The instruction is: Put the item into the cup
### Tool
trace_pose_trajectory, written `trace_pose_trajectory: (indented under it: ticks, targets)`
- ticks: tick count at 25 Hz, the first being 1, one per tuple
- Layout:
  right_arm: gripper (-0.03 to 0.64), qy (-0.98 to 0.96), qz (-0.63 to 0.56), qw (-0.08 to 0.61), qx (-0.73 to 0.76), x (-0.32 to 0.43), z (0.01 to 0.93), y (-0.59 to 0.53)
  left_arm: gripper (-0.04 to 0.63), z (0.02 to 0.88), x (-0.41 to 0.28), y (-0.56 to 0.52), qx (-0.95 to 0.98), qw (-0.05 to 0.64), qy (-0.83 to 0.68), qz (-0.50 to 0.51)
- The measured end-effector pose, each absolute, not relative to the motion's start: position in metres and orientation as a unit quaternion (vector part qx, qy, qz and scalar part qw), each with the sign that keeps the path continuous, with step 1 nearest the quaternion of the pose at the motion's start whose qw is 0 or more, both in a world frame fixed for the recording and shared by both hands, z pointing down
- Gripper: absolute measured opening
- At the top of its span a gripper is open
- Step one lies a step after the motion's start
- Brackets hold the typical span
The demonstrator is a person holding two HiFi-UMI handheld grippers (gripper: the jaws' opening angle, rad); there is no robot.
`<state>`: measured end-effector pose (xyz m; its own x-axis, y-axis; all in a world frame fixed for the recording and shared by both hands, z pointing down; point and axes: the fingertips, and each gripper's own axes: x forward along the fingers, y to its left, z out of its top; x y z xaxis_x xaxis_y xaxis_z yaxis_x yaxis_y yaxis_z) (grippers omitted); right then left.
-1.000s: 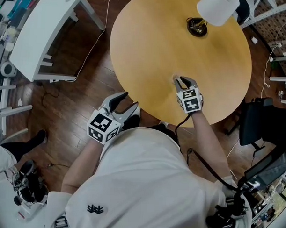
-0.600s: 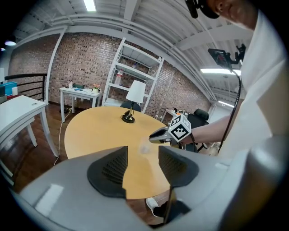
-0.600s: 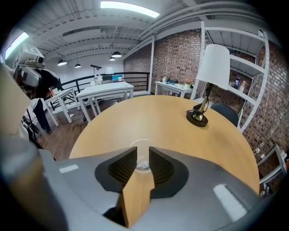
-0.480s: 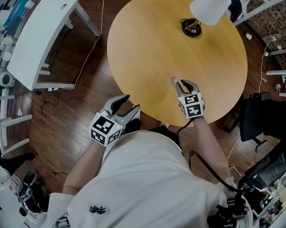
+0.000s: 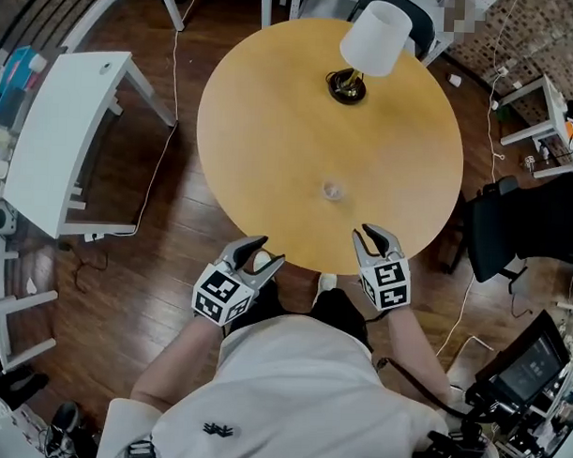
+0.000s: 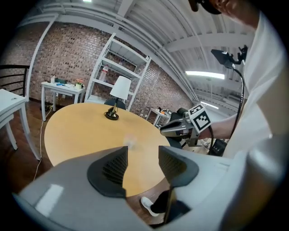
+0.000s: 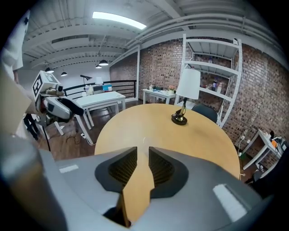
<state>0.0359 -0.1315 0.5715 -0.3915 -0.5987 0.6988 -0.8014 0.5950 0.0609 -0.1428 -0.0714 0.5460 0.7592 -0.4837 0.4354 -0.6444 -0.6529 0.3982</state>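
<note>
The left claw (image 5: 270, 252) and right claw (image 5: 373, 236) hang released and empty by the bench's (image 5: 271, 129) near edge, probably because the item already sits in the clear cup (image 5: 332, 189) mid-bench, though it is too small to confirm.

Round wooden counter (image 5: 271, 129) below me, tan top. Table lamp (image 5: 373, 43) at far edge: white shade, dark base. Floor (image 5: 174, 238): dark wood planks. White desk (image 5: 60, 136) to my left, apart from counter. Black chair (image 5: 521, 227) to my right, near counter rim. Brick wall (image 7: 158, 67) beyond counter. Small white table (image 7: 158, 94) stands at that wall. White open shelf rack (image 7: 212, 76) behind lamp. Ceiling: white beams, lit strip light (image 7: 118, 19).
</note>
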Motion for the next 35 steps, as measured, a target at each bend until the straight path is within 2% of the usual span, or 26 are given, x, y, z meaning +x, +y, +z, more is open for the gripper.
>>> trace_pose_trajectory:
  ticks: [6,10,16,20,27,31,35]
  targets:
    - [0.084,-0.841,0.131,0.334,0.406,0.061,0.545,-0.064,0.183,0.522,-0.119,-0.035,0.900,0.241,-0.332,0.145]
    - [0.084,-0.862,0.110,0.299,0.394,0.086,0.516,-0.020,0.183,0.504,-0.092,0.005,0.899,0.214,-0.354,0.147]
    - [0.087,-0.875,0.126,0.249,0.395,0.161,0.497,0.067,0.183,0.483,-0.010,0.086,0.894,0.207,-0.378,0.126]
    - [0.090,-0.875,0.136,0.250,0.392,0.206,0.503,0.133,0.183,0.494,0.028,0.161,0.890,0.220,-0.371,0.145]
    - [0.091,-0.860,0.127,0.226,0.440,0.236,0.480,0.183,0.183,0.484,0.035,0.194,0.900,0.201,-0.355,0.154]
    - [0.074,-0.850,0.116,0.205,0.471,0.223,0.474,0.201,0.183,0.476,0.024,0.203,0.912,0.171,-0.341,0.149]
    - [0.071,-0.852,0.106,0.214,0.465,0.215,0.462,0.200,0.183,0.462,0.022,0.209,0.914,0.163,-0.341,0.145]
